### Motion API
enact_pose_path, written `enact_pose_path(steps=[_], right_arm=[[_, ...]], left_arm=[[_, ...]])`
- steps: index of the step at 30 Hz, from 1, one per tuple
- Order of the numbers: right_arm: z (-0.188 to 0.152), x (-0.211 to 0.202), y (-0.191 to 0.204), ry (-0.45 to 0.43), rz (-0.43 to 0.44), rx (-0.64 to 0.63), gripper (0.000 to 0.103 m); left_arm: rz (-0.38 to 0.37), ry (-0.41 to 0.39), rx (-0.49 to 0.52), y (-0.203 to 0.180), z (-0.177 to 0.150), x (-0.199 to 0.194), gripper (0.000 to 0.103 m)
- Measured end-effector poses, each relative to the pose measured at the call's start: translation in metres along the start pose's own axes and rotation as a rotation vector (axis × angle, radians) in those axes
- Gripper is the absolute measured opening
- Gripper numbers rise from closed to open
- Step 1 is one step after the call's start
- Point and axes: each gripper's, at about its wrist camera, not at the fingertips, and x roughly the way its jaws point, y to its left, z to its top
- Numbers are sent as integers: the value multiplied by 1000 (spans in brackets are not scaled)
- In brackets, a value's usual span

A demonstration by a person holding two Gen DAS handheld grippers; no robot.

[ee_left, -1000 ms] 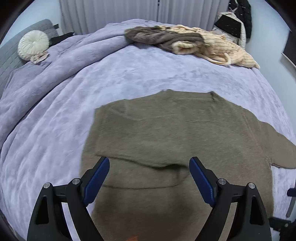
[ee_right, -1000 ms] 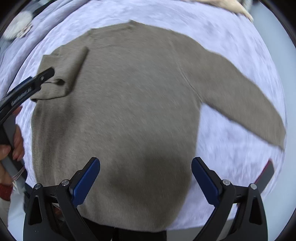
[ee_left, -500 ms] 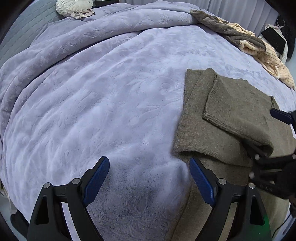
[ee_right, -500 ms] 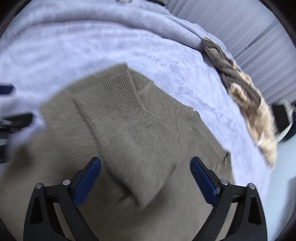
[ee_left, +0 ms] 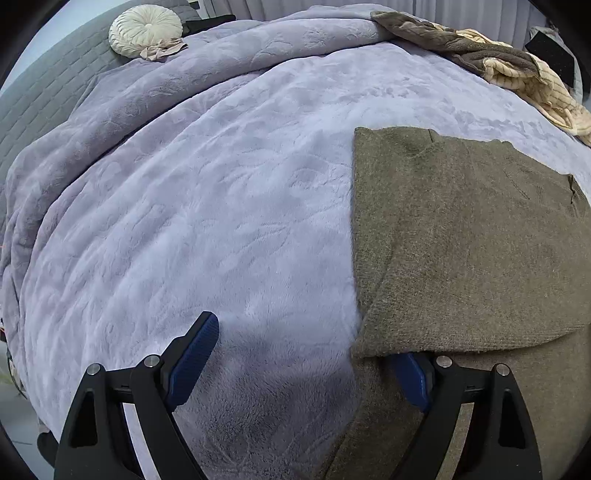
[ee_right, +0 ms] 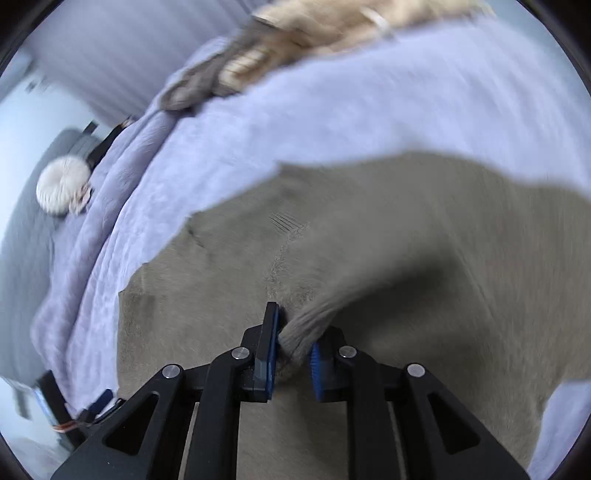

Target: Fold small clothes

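Sweater (ee_left: 472,236), olive-brown knit, lies on the lavender bedspread (ee_left: 221,206) toward its near right part, with one sleeve already laid across the body, its ribbed cuff hem running along the near edge in the left wrist view. The step in hand appears to be the second sleeve fold. The right tool (ee_right: 293,354) is clamped on the ribbed cuff (ee_right: 306,328) of the other sleeve, the knit bunched between the two blue pads and the sleeve arching up from the body; the picture is blurred, so the exact lie of that sleeve cannot be told. The left tool (ee_left: 306,362) is spread wide and holds nothing; its left finger hangs over bare bedspread, while its right finger sits just beneath the edge of the folded sleeve, partly hidden by the knit.

Judging from this, the next move calls for carrying the gripped cuff across the body and laying it flat over or beside the first sleeve, then letting go without dragging the layers. The left tool is well placed to pin the left edge so the fold underneath does not shift. The loose knit may sag or twist as it travels.

A round cream cushion (ee_left: 146,29) and a heap of other clothes (ee_left: 491,62) lie at the far side of the bed, well apart from the work.
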Motion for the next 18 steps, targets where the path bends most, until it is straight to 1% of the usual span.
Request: enact_pose_path(steps=[1, 2, 3, 4, 5, 6, 7, 8, 9, 10, 11, 13, 14, 16, 18], right_arm=[[-4, 5, -13, 40, 20, 47, 45], [-11, 3, -20, 48, 41, 68, 53], [-11, 3, -25, 40, 86, 94, 58], [-11, 1, -29, 26, 116, 126, 58], [-7, -2, -35, 19, 122, 149, 58], [-4, -6, -41, 9, 129, 184, 57], [0, -5, -44, 8, 136, 233, 37], [6, -5, -46, 15, 132, 249, 17], [12, -6, -43, 8, 128, 240, 7], [18, -13, -35, -23, 128, 199, 7], [26, -23, -36, -50, 120, 151, 7], [28, -30, -33, -76, 79, 89, 7], [25, -31, -42, -70, 60, 88, 7], [16, -21, -61, -19, 30, 129, 7], [8, -12, -81, 11, 28, 170, 7]], left_arm=[[16, -7, 14, -3, 0, 0, 89], [30, -12, 27, -6, 0, -1, 89], [43, -17, 38, -8, 0, -1, 89], [51, -18, 41, -10, 1, -2, 89], [57, -17, 41, -10, 1, -2, 89], [64, -17, 39, -10, 2, -3, 89], [74, -22, 38, -10, 5, -4, 89], [88, -32, 40, -9, 8, -7, 89], [101, -45, 44, -9, 9, -10, 89], [115, -59, 51, -8, 11, -12, 89], [122, -66, 61, -7, 12, -13, 89], [105, -55, 93, -7, 11, -11, 89], [88, -42, 113, -7, 10, -9, 89], [54, -33, 175, -9, 5, -13, 89], [55, -20, 254, -11, -3, -22, 89]])
